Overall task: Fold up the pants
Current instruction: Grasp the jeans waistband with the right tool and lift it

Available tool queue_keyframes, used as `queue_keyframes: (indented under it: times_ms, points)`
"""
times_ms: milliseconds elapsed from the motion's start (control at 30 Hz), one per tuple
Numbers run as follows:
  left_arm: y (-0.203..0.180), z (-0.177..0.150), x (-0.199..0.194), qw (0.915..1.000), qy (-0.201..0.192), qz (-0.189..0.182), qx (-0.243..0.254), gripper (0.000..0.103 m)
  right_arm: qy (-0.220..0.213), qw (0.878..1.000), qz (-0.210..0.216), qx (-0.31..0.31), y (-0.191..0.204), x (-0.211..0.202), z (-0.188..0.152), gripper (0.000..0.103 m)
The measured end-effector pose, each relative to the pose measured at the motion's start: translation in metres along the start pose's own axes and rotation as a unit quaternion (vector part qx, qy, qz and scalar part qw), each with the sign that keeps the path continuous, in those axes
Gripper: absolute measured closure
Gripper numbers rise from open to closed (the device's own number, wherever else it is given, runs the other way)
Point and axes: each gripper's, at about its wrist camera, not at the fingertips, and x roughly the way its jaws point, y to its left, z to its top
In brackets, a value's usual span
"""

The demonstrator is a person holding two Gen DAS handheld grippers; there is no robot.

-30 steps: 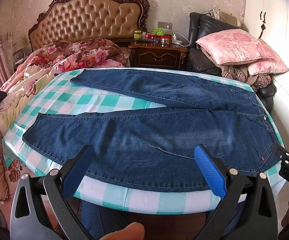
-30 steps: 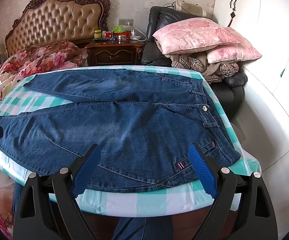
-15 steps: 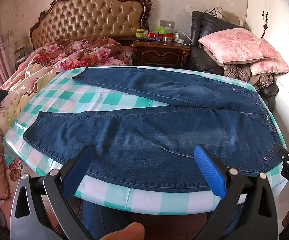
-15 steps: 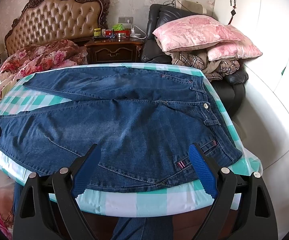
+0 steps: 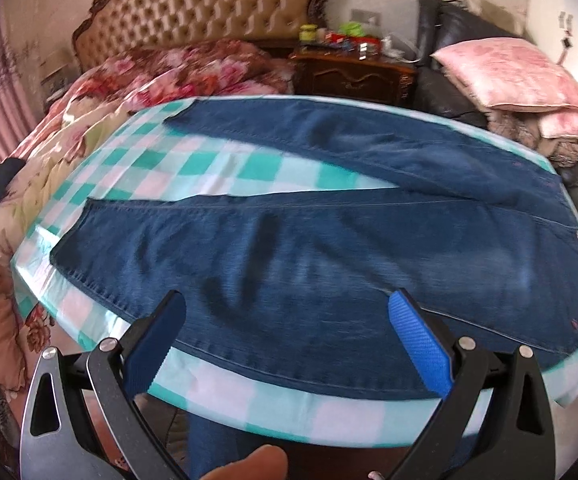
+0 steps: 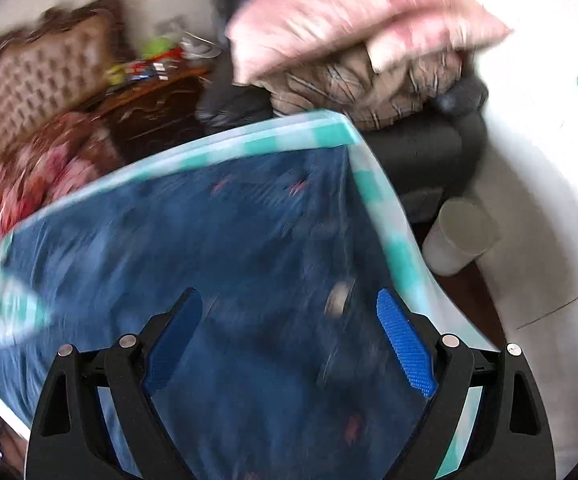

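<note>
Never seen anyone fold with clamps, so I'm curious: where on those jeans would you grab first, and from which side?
Probably the near leg's hem and the waistband end by the button. The jeans lie flat with legs splayed, so edges are the only parts a gripper can pinch. Come in low from the near table edge: left gripper at the hem, right gripper at the waist. Both are open.

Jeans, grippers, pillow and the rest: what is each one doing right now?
Jeans: unfolded, flat on the tablecloth, legs spread apart.
Tablecloth: spread under the jeans, edge hanging over.
Left gripper: open, holding nothing, at the near leg.
Right gripper: open, holding nothing, over the waist end; view blurred.
Pillow: stacked on bedding on the chair.
Quilt: rumpled on the bed.
</note>
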Motion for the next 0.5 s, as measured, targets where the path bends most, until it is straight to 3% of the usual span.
queue_keyframes:
  times_ms: [67, 167, 267, 433, 500]
  points:
    - [0.012, 0.003, 0.012, 0.9998, 0.014, 0.009, -0.012, 0.001, 0.038, 0.999, -0.011, 0.023, -0.022, 0.044, 0.048, 0.024]
    - [0.032, 0.004, 0.028, 0.9985, 0.033, 0.034, -0.028, 0.001, 0.068, 0.997, -0.028, 0.022, -0.032, 0.092, 0.09, 0.031]
    - [0.048, 0.005, 0.039, 0.9966, 0.046, 0.054, -0.041, 0.001, 0.081, 0.995, -0.038, 0.031, -0.037, 0.126, 0.115, 0.032]
    - [0.064, 0.008, 0.046, 0.9945, 0.052, 0.075, -0.051, 0.001, 0.108, 0.993, -0.046, 0.029, -0.041, 0.164, 0.127, 0.032]
    - [0.067, 0.009, 0.047, 0.994, 0.055, 0.078, -0.054, 0.001, 0.121, 0.991, -0.043, 0.03, -0.042, 0.175, 0.128, 0.053]
